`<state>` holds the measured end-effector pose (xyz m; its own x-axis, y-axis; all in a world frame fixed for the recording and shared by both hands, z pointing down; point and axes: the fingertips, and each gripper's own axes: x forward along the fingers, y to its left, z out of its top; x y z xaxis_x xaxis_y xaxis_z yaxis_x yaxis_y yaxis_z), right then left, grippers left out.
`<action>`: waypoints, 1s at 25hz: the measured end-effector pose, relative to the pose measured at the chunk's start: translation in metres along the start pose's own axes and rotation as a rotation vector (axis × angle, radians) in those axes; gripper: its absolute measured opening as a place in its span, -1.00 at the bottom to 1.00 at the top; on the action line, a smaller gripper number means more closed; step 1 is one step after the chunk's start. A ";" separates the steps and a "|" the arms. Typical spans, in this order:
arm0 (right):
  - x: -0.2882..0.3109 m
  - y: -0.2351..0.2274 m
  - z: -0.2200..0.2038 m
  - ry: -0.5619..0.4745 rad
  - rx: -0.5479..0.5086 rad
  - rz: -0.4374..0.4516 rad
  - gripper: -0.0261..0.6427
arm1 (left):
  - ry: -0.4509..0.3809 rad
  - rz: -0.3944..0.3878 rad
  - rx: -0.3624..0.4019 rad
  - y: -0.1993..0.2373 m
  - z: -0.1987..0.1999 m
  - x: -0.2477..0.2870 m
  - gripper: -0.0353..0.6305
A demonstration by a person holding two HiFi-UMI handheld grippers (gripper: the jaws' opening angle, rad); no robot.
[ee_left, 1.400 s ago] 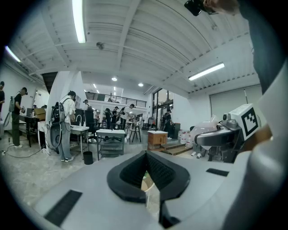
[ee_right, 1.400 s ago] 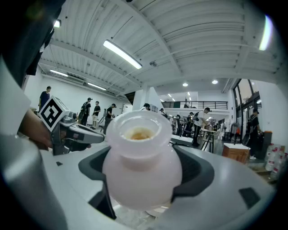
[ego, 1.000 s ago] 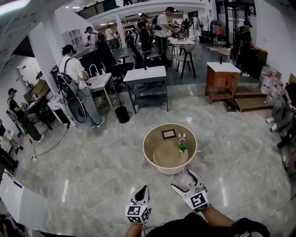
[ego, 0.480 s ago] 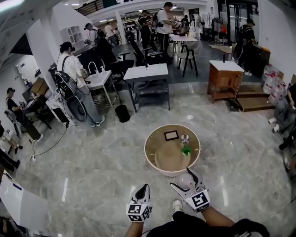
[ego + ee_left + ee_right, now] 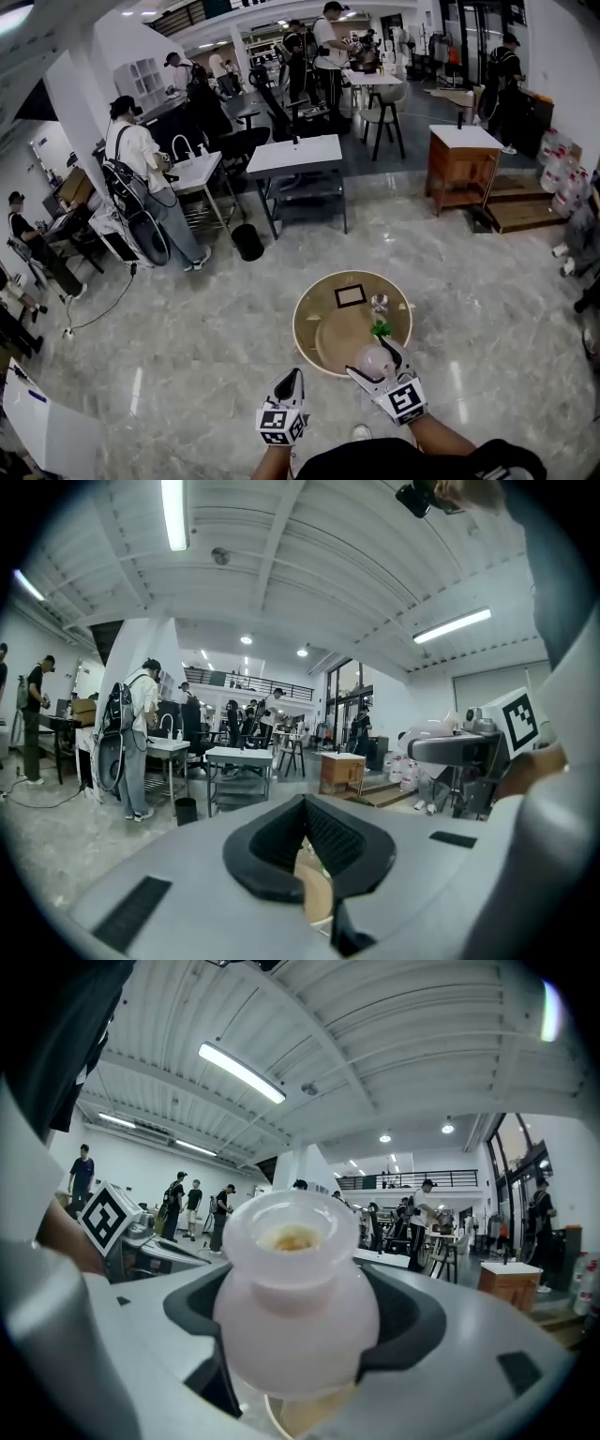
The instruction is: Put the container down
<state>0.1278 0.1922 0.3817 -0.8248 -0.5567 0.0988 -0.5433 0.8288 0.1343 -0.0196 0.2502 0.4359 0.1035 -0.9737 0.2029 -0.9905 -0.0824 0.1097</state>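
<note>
My right gripper (image 5: 377, 364) is shut on a pale, milky-white container (image 5: 372, 356) with a round belly and a wide neck. In the right gripper view the container (image 5: 295, 1302) fills the space between the black pads, upright, mouth up. It hangs over the near edge of a low round wooden table (image 5: 305, 323). My left gripper (image 5: 291, 380) is lower left of the table, over the floor, shut and holding nothing. In the left gripper view its black pads (image 5: 272, 841) meet, with a sliver of the table showing between them.
On the table lie a small dark picture frame (image 5: 350, 296), a clear glass (image 5: 380, 303) and a small green plant (image 5: 381, 328). Marble floor surrounds it. Farther off stand a white table (image 5: 291, 155), a wooden cabinet (image 5: 464, 164), a black bin (image 5: 247, 241) and several people.
The round table has come nearer in the head view. The right gripper with the container, earlier short of the table's rim, now hangs over its near edge. The left gripper stays shut.
</note>
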 end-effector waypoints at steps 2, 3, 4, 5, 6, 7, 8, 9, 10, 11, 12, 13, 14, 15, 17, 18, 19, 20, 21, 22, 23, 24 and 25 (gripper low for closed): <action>0.013 -0.016 0.000 -0.001 0.000 0.003 0.30 | -0.001 0.007 -0.004 0.003 0.006 0.018 -0.92; 0.018 -0.025 -0.001 0.003 -0.002 0.005 0.30 | -0.006 0.010 -0.005 0.003 0.009 0.028 -0.92; 0.023 -0.033 -0.004 0.009 -0.003 0.006 0.30 | -0.010 0.012 -0.002 0.002 0.012 0.036 -0.92; 0.029 -0.040 -0.008 0.014 -0.001 0.006 0.30 | -0.013 0.012 0.004 0.002 0.015 0.044 -0.92; 0.034 -0.046 -0.013 0.017 0.003 0.005 0.30 | -0.015 0.011 0.011 0.002 0.017 0.050 -0.92; 0.039 -0.052 -0.019 0.018 0.008 0.003 0.30 | -0.016 0.009 0.018 0.002 0.018 0.056 -0.92; 0.045 -0.057 -0.023 0.018 0.012 0.001 0.30 | -0.016 0.009 0.025 0.003 0.019 0.061 -0.92; 0.050 -0.061 -0.025 0.018 0.014 0.000 0.30 | -0.015 0.010 0.031 0.006 0.021 0.066 -0.92; 0.056 -0.065 -0.026 0.020 0.015 0.000 0.30 | -0.011 0.013 0.036 0.010 0.022 0.071 -0.92; 0.063 -0.069 -0.029 0.025 0.016 0.001 0.30 | -0.006 0.014 0.038 0.015 0.023 0.077 -0.92; 0.071 -0.072 -0.030 0.029 0.017 0.003 0.30 | -0.001 0.014 0.038 0.020 0.024 0.083 -0.92; 0.080 -0.076 -0.029 0.030 0.017 0.003 0.30 | 0.004 0.013 0.039 0.026 0.025 0.090 -0.92; 0.088 -0.079 -0.028 0.030 0.018 0.001 0.30 | 0.009 0.010 0.040 0.032 0.025 0.097 -0.92; 0.097 -0.083 -0.028 0.031 0.019 -0.003 0.30 | 0.015 0.006 0.042 0.039 0.025 0.104 -0.92; 0.116 -0.089 -0.030 0.041 0.017 -0.012 0.30 | 0.025 -0.004 0.041 0.054 0.025 0.120 -0.92; 0.127 -0.092 -0.031 0.045 0.014 -0.017 0.30 | 0.028 -0.011 0.039 0.064 0.026 0.129 -0.92; 0.138 -0.095 -0.031 0.048 0.010 -0.025 0.30 | 0.030 -0.019 0.038 0.074 0.026 0.138 -0.92; 0.149 -0.096 -0.031 0.054 0.010 -0.033 0.30 | 0.035 -0.027 0.039 0.085 0.027 0.146 -0.92; 0.160 -0.097 -0.033 0.064 0.011 -0.042 0.30 | 0.039 -0.035 0.039 0.095 0.028 0.153 -0.92; 0.170 -0.098 -0.034 0.074 0.012 -0.052 0.30 | 0.043 -0.045 0.037 0.105 0.029 0.160 -0.92; 0.179 -0.099 -0.035 0.083 0.013 -0.063 0.30 | 0.044 -0.058 0.036 0.114 0.031 0.168 -0.92; 0.188 -0.100 -0.036 0.089 0.017 -0.074 0.30 | 0.045 -0.074 0.037 0.122 0.033 0.175 -0.92; 0.198 -0.102 -0.036 0.094 0.027 -0.086 0.30 | 0.045 -0.090 0.042 0.130 0.034 0.184 -0.92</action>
<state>0.0256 -0.0047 0.4228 -0.7573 -0.6276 0.1806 -0.6164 0.7782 0.1198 -0.1324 0.0535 0.4539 0.1952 -0.9514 0.2380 -0.9799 -0.1789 0.0887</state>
